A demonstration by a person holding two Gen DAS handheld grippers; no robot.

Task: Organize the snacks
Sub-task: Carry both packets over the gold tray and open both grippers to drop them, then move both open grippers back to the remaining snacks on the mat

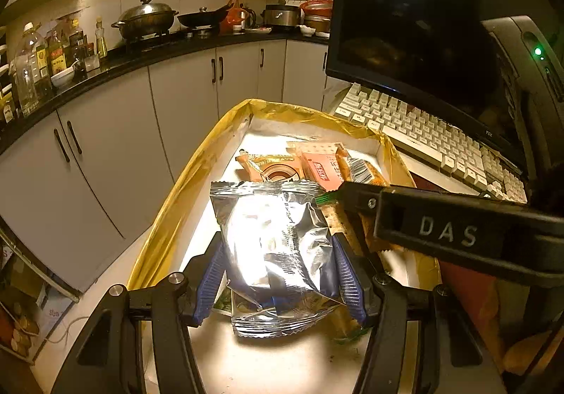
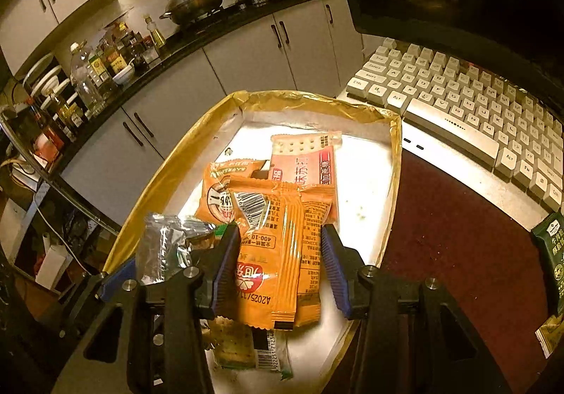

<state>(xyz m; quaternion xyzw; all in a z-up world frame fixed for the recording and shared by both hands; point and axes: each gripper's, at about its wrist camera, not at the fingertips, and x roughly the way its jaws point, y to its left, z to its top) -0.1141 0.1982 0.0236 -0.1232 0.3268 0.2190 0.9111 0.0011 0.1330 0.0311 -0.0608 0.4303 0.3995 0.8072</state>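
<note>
- Left wrist view: the left hand-held gripper (image 1: 280, 274) is clamped on a silver foil packet (image 1: 278, 246), its blue pads (image 1: 347, 283) pressing the crinkled sides. The packet hangs low over the near end of the gold-rimmed tray (image 1: 183, 182), which sits on the tabletop beside a white keyboard (image 1: 433, 143).
- To place it well, I would lower the packet onto the bare white floor of the tray, clear of the snacks at the far end, and only then let the pads part; the foil looks light and slippery, so a high drop could send it skidding.
- The packet is shiny, puffed and creased, with crimped seams top and bottom and strong glare on its face.
- The other gripper's black arm crosses in from the right, just beside the packet.
- Right wrist view: the right hand-held gripper (image 2: 280, 267) is closed on an orange snack packet (image 2: 282, 253), held above the tray (image 2: 393, 161) with its back seam and barcode facing the camera.
- Under it lie another orange packet (image 2: 225, 182), a pink cracker pack (image 2: 303, 161) and a clear cracker sleeve (image 2: 246, 348).
- It would sit best laid flat beside its orange neighbour, grouped by kind.
</note>
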